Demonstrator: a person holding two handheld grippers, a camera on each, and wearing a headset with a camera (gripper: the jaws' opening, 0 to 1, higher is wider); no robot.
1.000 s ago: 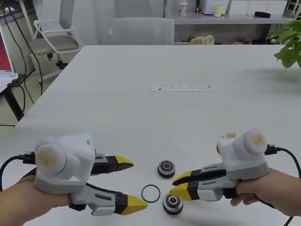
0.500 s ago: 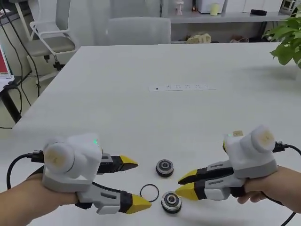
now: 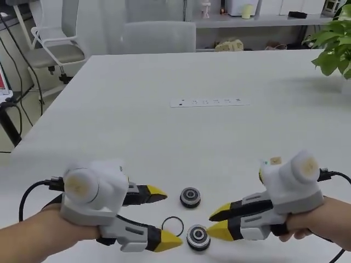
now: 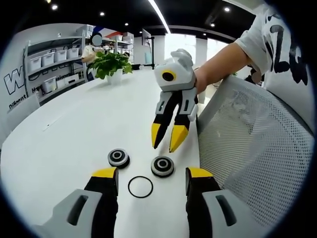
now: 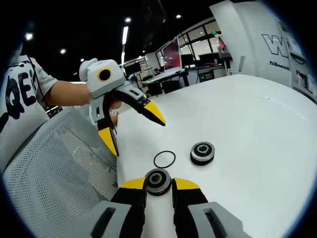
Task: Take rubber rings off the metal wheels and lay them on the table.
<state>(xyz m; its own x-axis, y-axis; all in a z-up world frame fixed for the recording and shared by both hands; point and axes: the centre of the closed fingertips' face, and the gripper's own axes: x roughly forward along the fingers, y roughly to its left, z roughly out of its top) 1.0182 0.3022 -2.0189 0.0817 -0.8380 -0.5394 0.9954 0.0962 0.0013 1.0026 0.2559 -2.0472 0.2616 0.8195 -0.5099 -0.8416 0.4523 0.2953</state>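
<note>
Two metal wheels with dark rims lie on the white table (image 3: 164,131): one farther off (image 3: 190,197) (image 4: 119,158) (image 5: 202,152), one nearer (image 3: 198,236) (image 4: 162,166) (image 5: 158,181). A loose black rubber ring (image 3: 173,226) (image 4: 140,187) (image 5: 164,159) lies flat beside them. My left gripper (image 3: 163,216) (image 5: 136,135) is wide open, its jaws flanking the ring from the left without touching it. My right gripper (image 3: 215,222) (image 4: 167,139) is narrowly open and holds nothing. Its tips hover just right of the nearer wheel.
A white power strip (image 3: 210,102) sits in the table's middle. A potted plant (image 3: 333,49) stands at the far right, and chairs (image 3: 159,35) beyond the far edge. A white mesh chair (image 4: 247,148) is close behind the near edge.
My left gripper has edged right, closer to the ring and wheels. The right gripper has barely moved. The head camera has tilted slightly.
</note>
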